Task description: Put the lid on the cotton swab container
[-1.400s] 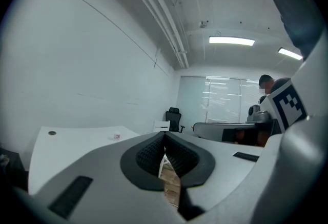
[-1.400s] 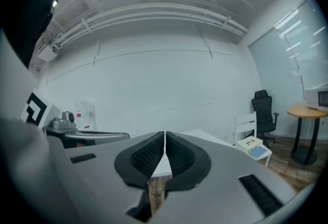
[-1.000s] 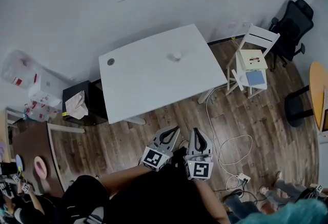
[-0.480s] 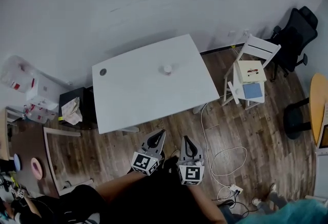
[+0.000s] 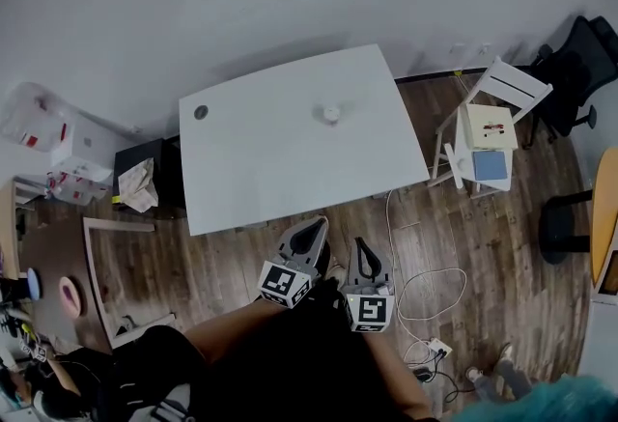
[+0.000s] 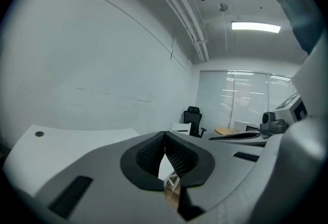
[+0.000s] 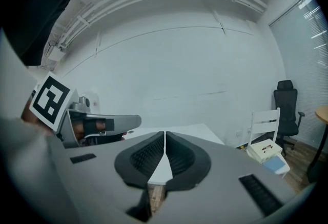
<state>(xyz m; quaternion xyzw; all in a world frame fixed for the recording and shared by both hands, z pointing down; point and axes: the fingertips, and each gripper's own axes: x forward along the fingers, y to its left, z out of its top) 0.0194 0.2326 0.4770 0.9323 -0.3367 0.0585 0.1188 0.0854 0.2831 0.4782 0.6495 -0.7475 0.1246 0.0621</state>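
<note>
One white worktop fills the middle of the head view, standing on a wood floor. It is bare apart from a grey grommet near its far left corner and the task's thing.

Left hand-held gripper: clenched, pads meeting, nothing between them. It hangs over the floor, just short of the worktop's near edge.

Right hand-held gripper: likewise clenched and empty, beside the left and a little further back.

Small white round object: sits on the worktop towards its far edge, right of centre. Probably the cotton swab container, but it is too small to tell whether a lid is on it or beside it. No long axis shows.

It lies straight ahead of both grippers, well apart from them. The left looks slightly nearer, so the reach must cross most of the worktop.
</note>
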